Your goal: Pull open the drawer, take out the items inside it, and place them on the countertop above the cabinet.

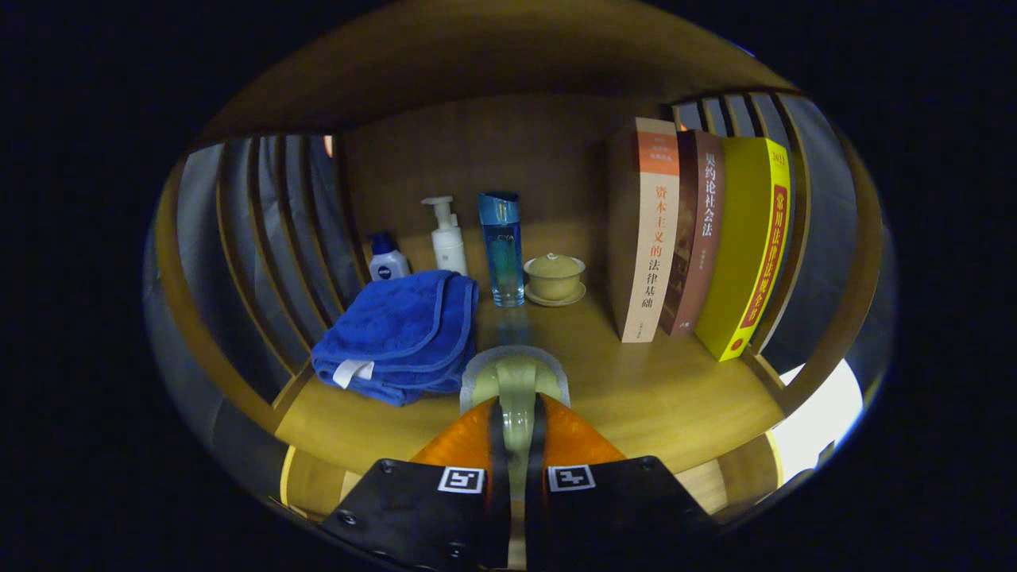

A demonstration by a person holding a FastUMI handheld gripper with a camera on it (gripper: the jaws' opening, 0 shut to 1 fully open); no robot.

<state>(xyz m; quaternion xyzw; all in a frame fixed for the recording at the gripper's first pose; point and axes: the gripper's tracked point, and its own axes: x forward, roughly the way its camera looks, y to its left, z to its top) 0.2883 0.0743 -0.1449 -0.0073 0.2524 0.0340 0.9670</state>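
pinching a pale green object (515, 380), hand-held gripper (516, 413), over countertop (675, 397)

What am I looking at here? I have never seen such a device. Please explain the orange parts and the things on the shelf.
The camera rides on a hand-held gripper and looks along its two orange fingers. They pinch a pale green cup-like object, seen edge-on, just above a wooden countertop. Beyond the fingers lies a folded blue towel. Behind it stand a small blue-capped bottle, a white pump bottle, a tall blue bottle and a lidded cup on a saucer. Three books stand upright beside them.
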